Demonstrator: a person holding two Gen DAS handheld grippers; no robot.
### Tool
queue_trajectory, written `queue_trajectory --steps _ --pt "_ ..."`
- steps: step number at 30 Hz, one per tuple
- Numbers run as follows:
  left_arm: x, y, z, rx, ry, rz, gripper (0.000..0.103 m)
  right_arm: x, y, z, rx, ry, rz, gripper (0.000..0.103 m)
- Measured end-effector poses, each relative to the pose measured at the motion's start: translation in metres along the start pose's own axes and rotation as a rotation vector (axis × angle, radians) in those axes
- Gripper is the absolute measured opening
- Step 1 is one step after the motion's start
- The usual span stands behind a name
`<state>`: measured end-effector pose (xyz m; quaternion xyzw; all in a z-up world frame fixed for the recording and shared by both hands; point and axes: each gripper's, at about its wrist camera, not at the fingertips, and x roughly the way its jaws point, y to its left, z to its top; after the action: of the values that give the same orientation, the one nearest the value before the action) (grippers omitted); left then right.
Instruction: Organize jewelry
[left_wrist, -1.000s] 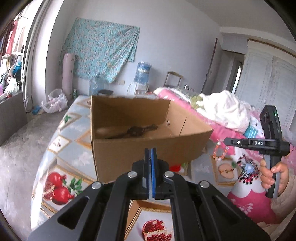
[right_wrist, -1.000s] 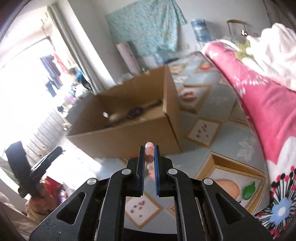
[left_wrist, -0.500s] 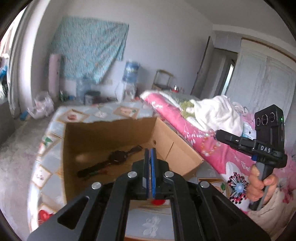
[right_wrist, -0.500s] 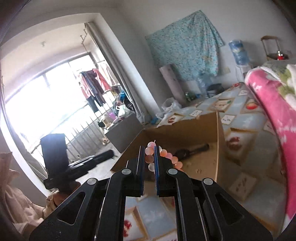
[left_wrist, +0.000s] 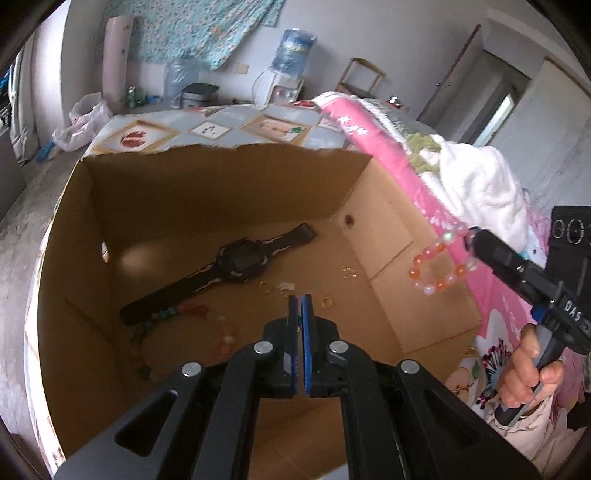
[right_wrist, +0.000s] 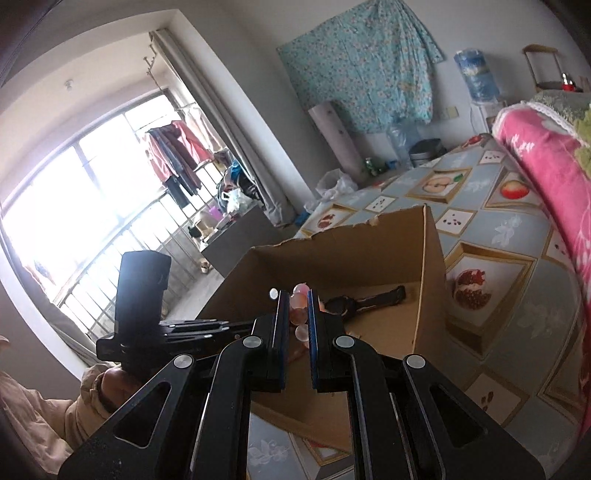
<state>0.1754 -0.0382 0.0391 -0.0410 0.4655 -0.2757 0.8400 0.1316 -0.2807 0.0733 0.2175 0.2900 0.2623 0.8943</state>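
Note:
An open cardboard box (left_wrist: 221, 177) stands on the fruit-patterned bed cover. On its floor lie a black watch (left_wrist: 240, 262), a string of coloured beads (left_wrist: 207, 314) and a few small gold rings (left_wrist: 327, 302). My left gripper (left_wrist: 299, 301) points down into the box; its jaws are opening by a sliver and hold nothing. My right gripper (right_wrist: 295, 299) is shut on a bracelet of orange and clear beads (right_wrist: 298, 314). In the left wrist view that bracelet (left_wrist: 439, 262) hangs beside the box's right wall, just outside it.
A pink flowered blanket (left_wrist: 373, 147) and a white cloth (left_wrist: 476, 184) are heaped right of the box. The patterned cover (right_wrist: 491, 266) lies bare beyond the box. A window with railings (right_wrist: 92, 221) is at the left; a water dispenser (left_wrist: 291, 51) stands by the far wall.
My left gripper has moved over the box and tipped downward, so the box floor now shows. The right gripper has carried the bracelet closer to the box's right wall.

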Motion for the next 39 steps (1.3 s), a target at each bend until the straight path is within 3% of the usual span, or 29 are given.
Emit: queue_trajectory --steps 5,10,17,26,39 --pt "-0.004 0.001 -0.005 -0.003 -0.016 0.018 0.027 -0.004 0.002 0.002 0.002 0.003 0.0 0.007" --pt "-0.02 0.003 -0.009 0.007 -0.058 0.061 0.044 -0.001 -0.001 0.005 0.006 0.029 -0.041 0.007" --pt "-0.048 0.009 -0.021 0.023 -0.142 0.185 0.073 0.027 -0.013 0.007 0.017 0.18 -0.165 0.007" --pt "-0.061 0.021 -0.032 0.014 -0.19 0.272 0.084 0.048 -0.001 0.003 -0.087 0.334 -0.333 0.008" --pt "-0.066 0.024 -0.042 0.037 -0.211 0.28 0.088 0.033 0.012 0.0 -0.068 0.309 -0.416 0.012"
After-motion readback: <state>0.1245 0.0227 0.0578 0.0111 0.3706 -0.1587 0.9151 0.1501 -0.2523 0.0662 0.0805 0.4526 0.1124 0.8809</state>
